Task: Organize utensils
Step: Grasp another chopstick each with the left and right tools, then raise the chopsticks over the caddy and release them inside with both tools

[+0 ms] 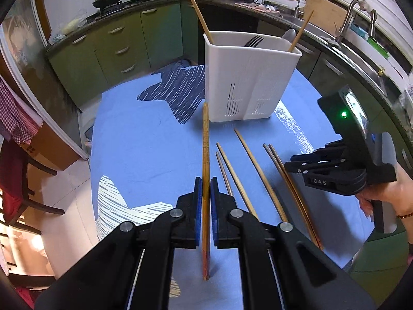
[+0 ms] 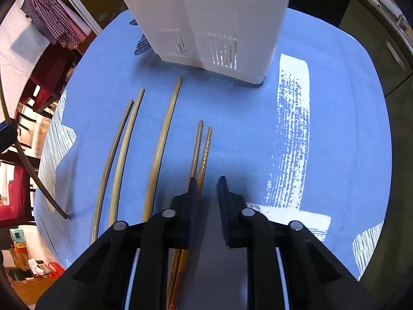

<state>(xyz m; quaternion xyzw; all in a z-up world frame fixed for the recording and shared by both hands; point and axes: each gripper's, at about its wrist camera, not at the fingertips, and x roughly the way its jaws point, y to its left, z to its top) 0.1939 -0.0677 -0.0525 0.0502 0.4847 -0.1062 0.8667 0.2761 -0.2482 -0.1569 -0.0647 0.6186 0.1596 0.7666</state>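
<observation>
One chopstick (image 1: 205,155) pinched near its thick end in left gripper (image 1: 205,193) jaws, tip toward white holder (image 1: 247,77). Five more loose on table (image 1: 144,142). Right gripper (image 2: 206,196) jaws spread, empty. Judged light, stiff, slippery; best gripped mid-shaft.

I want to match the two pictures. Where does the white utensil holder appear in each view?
Left wrist view: the white utensil holder stands upper centre, on the blue tablecloth, its whole body and rim visible.
Right wrist view: the holder fills the top centre; only its lower part shows, the rim is cut off.
Shared landmark: the loose chopsticks lie on the cloth just in front of the holder.
</observation>
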